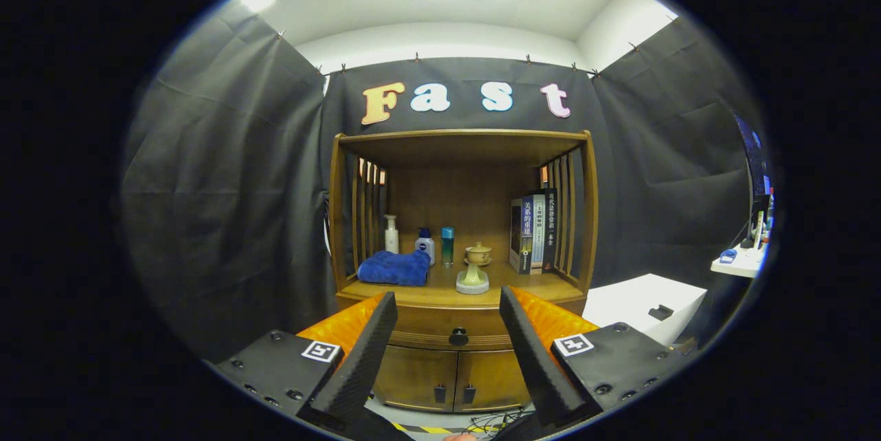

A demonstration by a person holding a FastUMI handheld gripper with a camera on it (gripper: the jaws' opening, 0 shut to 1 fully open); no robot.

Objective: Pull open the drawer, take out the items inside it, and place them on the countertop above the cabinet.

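- The gripper hangs in the air with its fingers spread wide and nothing between them; it is well short of the wooden cabinet and faces it head on
- Seen in the gap between the fingers, the drawer sits flush with the cabinet front, its dark round knob in the middle; what lies inside is hidden, so this closed front fits either a drawer yet to be emptied or one pushed back in
- The knob looks small and rounded: closing off centre could let it slip out of the fingers, and a skewed pull may jam the drawer in its runners
- The countertop just above the drawer already carries a blue folded towel, three bottles, a lidded tea cup on a pale stand and a row of books; I judge the bare strip near the front edge narrow, so anything set down there could knock the stand or cup
- Two lower doors have small handles that might be mistaken for the drawer's knob
- Cables on the floor could snag a step
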